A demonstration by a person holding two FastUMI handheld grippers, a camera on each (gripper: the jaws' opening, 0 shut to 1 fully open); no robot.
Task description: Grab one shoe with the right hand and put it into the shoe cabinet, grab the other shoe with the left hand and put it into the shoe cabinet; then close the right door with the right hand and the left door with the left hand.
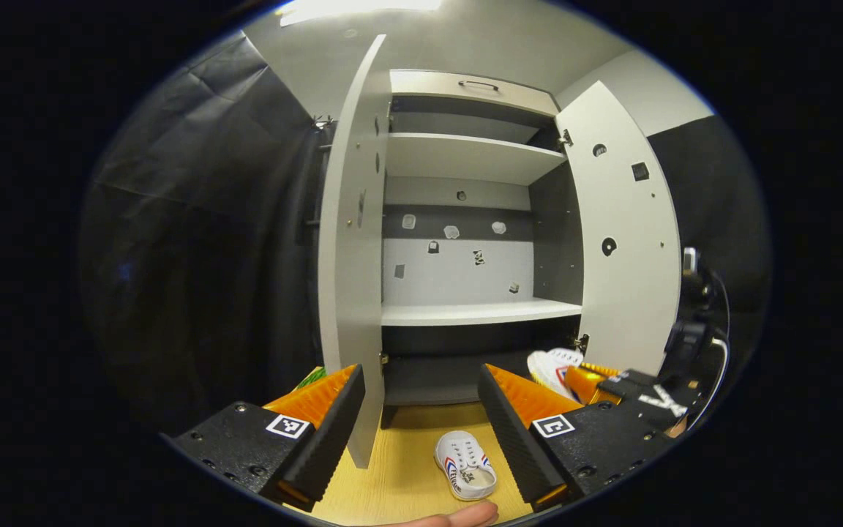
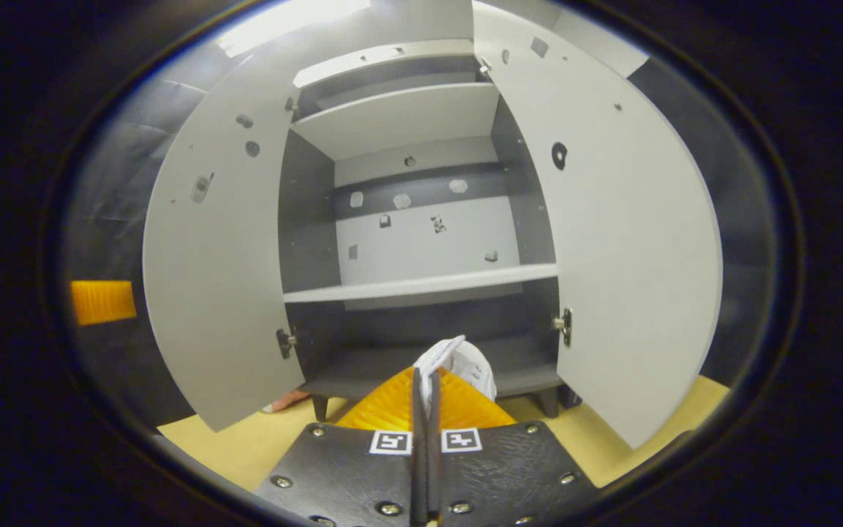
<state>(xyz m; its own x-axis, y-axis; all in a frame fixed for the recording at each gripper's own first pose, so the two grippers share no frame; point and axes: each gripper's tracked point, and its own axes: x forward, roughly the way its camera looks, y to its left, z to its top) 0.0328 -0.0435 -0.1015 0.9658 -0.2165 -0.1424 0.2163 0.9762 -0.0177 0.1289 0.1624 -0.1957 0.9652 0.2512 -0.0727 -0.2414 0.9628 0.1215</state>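
1. The shoe cabinet [image 1: 465, 241] stands with the left door [image 1: 348, 241] and the right door [image 1: 630, 234] swung open.
2. The right tool [image 2: 427, 391] is clamped on a white shoe [image 2: 458, 362], held just before the bottom shelf [image 2: 421, 362].
3. The left tool [image 1: 421, 410] is spread wide, holding nothing, above the other shoe [image 1: 465, 465] on the floor [image 1: 399, 468].

White shoe [image 1: 465, 465] below open cabinet [image 1: 465, 219]
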